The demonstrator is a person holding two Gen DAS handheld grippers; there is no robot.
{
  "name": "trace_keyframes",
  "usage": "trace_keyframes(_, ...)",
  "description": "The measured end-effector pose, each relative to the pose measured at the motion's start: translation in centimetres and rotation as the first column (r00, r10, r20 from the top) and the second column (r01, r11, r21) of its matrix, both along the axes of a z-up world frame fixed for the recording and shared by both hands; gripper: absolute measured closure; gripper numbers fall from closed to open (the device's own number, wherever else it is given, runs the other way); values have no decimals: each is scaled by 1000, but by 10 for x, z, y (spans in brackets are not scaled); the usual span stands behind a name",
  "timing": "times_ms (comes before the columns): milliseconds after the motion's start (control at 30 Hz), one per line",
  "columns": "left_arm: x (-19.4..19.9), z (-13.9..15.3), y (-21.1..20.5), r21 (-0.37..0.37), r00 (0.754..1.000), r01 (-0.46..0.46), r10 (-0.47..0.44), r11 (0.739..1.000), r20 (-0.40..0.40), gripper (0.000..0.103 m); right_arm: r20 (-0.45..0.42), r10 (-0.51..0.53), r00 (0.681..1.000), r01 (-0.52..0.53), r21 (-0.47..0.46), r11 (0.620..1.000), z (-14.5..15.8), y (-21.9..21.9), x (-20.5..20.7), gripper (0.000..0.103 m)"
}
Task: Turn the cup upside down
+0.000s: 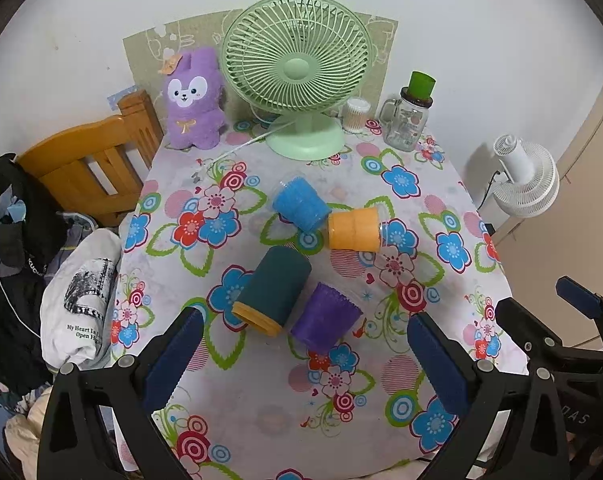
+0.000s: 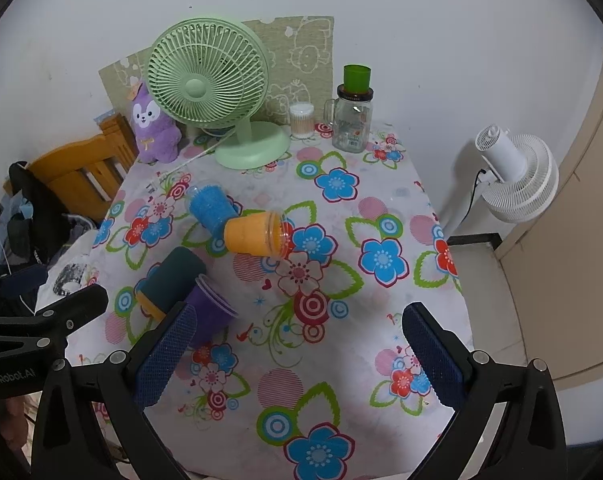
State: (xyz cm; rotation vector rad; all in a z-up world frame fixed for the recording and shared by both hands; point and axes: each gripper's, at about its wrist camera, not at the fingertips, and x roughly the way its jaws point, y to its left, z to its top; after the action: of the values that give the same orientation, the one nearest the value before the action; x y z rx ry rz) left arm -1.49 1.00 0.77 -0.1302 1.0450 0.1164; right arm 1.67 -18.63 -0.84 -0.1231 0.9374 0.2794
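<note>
- Four cups lay on their sides in a loose cluster near the middle of the table (image 1: 261,412), which was covered with a flowered cloth: a blue cup (image 1: 300,205), an orange cup (image 1: 353,228), a teal cup (image 1: 274,289) with an orange rim, and a purple cup (image 1: 325,318).
- The blue and orange cups touched, and the teal and purple cups lay side by side just nearer the camera; none stood upright or inverted, so by my judgement the flipping had not begun.
- The left gripper (image 1: 305,356) hovered above the near part of the table with its fingers spread wide and nothing between them, aimed at the teal and purple pair, likely so either could be taken first.
- The right gripper (image 2: 301,356) hung just to the right of the left one, its fingers also wide apart and empty, facing bare cloth; the orange cup looked the nearest to its line.
- Clutter stood along the far edge by the wall, well apart from the cups, probably to leave working room: a green fan (image 1: 297,68), a purple plush (image 1: 191,100), a glass jar (image 1: 405,120) with a green cup on its lid, and a tub of swabs (image 1: 355,115).
- A white fan (image 2: 517,176) stood off the table to the right.
- Readable writing: "GenRobot.AI" on the left gripper's body in the right view, and "My Heart" and "Open" on a white shirt (image 1: 81,300) to the left; the jar's label was too small to read.
</note>
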Motion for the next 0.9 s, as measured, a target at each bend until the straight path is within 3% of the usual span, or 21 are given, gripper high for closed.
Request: trace_keyframes(900,3,6,-1,22,1000,3,-3,1000,12,0,14,-5,1000,5,-6,1000,5,-1,4,0)
